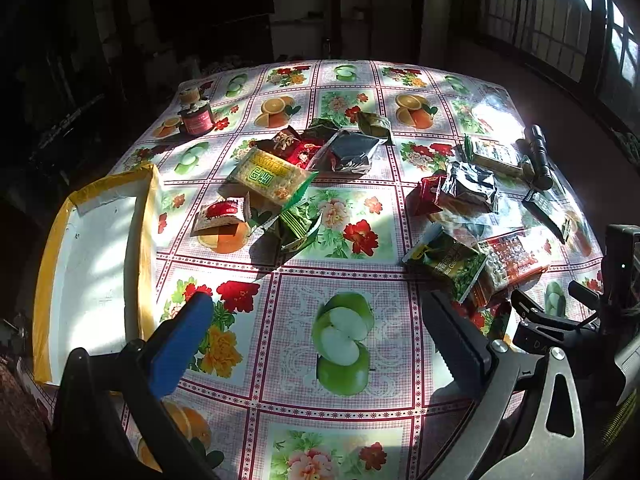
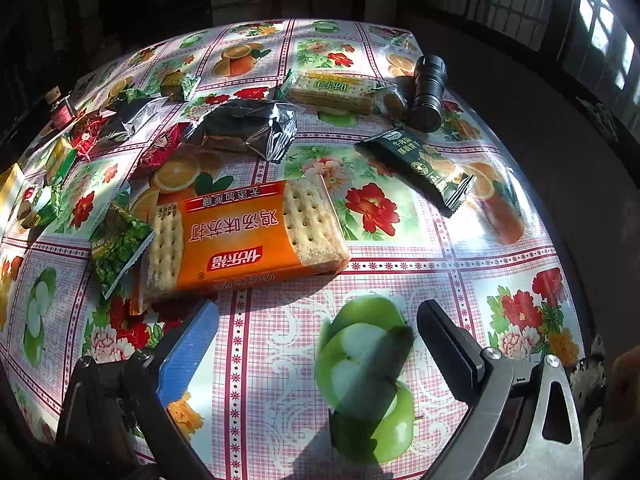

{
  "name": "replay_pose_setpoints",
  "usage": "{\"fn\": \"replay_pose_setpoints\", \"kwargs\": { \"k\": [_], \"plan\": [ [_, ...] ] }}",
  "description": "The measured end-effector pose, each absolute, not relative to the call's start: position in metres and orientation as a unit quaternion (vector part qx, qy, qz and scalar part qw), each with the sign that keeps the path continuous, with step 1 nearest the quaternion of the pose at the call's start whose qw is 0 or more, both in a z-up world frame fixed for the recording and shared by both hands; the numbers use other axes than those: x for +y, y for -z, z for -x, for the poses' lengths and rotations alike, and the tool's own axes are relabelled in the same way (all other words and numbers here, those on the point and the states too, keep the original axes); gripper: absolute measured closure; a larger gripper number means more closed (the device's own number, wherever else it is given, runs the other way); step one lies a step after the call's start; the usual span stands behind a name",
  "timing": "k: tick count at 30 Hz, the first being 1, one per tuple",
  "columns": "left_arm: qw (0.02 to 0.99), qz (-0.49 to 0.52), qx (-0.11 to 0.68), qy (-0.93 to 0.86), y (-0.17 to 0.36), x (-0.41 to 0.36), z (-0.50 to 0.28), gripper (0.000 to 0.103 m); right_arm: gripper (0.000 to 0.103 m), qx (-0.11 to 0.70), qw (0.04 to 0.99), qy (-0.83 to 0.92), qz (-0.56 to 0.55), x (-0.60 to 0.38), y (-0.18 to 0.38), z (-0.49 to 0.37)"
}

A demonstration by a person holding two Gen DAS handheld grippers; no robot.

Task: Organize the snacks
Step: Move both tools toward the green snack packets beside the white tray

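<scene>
The left gripper [image 1: 316, 316] has its jaws spread wide with nothing between them, hanging above a green apple print on the tablecloth [image 1: 344, 248]. The right gripper [image 2: 318, 320] is likewise spread and empty, just short of the orange cracker pack [image 2: 240, 236].

Only the left view shows the white tray [image 1: 92, 272] with its yellow rim, empty, at the table's left edge, well apart from the cracker pack. It also shows the dark jar [image 1: 196, 118] clearly at the far left corner.

Only the right view shows the print on the cracker pack and on the one black sachet [image 2: 420, 168] lying to its right. Beyond the pack lie one silver packet [image 2: 248, 128] and one long biscuit pack [image 2: 340, 92], with one black torch [image 2: 428, 92] beside that. One green packet [image 2: 116, 252] touches the cracker pack's left end. More small packets lie further left, too jumbled to count.
</scene>
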State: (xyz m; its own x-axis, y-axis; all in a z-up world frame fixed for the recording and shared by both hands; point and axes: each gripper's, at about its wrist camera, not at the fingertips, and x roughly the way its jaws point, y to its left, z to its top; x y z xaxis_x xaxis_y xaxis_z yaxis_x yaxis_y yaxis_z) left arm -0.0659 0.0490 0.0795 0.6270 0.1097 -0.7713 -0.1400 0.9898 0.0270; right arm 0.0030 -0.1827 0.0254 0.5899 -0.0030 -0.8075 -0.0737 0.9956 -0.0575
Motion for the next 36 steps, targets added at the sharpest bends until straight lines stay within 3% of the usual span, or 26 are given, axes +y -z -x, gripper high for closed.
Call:
{"fn": "replay_pose_setpoints", "kwargs": {
  "k": [3, 10, 36],
  "plan": [
    [0.903, 0.019, 0.422, -0.078, -0.085, 0.047, 0.069, 0.0, 0.004, 0.439, 0.897, -0.053, -0.024, -0.191, -0.037, 0.009],
    [0.904, 0.019, 0.419, -0.082, -0.095, 0.043, 0.073, 0.0, 0.004, 0.415, 0.907, -0.068, -0.027, -0.183, -0.068, 0.023],
    [0.897, 0.038, 0.43, -0.092, -0.09, 0.057, 0.082, 0.0, 0.004, 0.404, 0.909, -0.056, 0.086, -0.131, -0.085, 0.038]
  ]
}}
